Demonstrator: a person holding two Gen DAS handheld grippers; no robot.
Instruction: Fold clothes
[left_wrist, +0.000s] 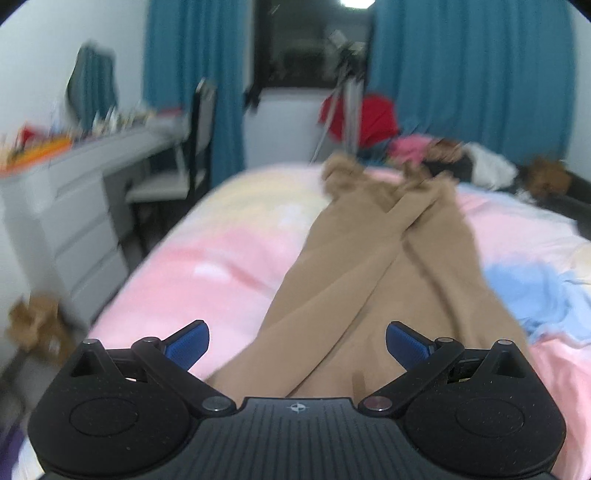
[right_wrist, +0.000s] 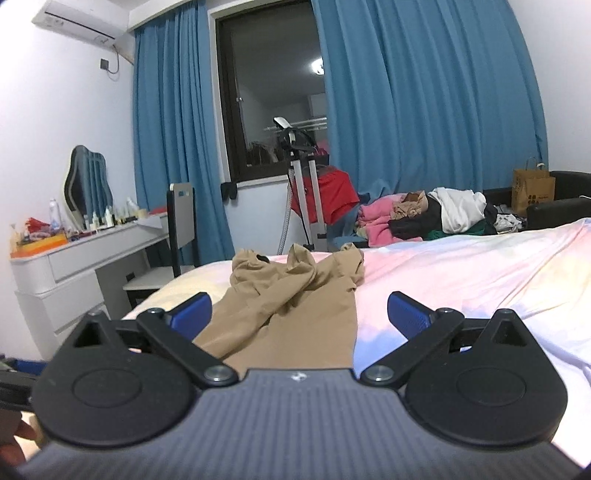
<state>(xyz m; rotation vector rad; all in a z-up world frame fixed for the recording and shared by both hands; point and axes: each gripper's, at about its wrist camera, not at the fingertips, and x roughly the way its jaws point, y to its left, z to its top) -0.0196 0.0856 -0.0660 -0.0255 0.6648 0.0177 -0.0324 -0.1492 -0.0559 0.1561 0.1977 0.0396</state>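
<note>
Tan tights (left_wrist: 373, 266) on a bedsheet (left_wrist: 207, 258) with pastel patches of pink, yellow and blue. Plain blue curtains (right_wrist: 417, 103). Black claws (left_wrist: 297, 343) (right_wrist: 299, 314) with blue pads (right_wrist: 408, 314). White dressing counter (right_wrist: 88, 254). Red bag (right_wrist: 332, 195).

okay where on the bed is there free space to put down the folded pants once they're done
Bare sheet lies on both sides of the tan pants: a wide stretch to their right, running toward the black sofa, and a narrower pink strip to their left along the bed edge facing the white desk. It is crowded at the far end, where the clothes pile sits.
</note>
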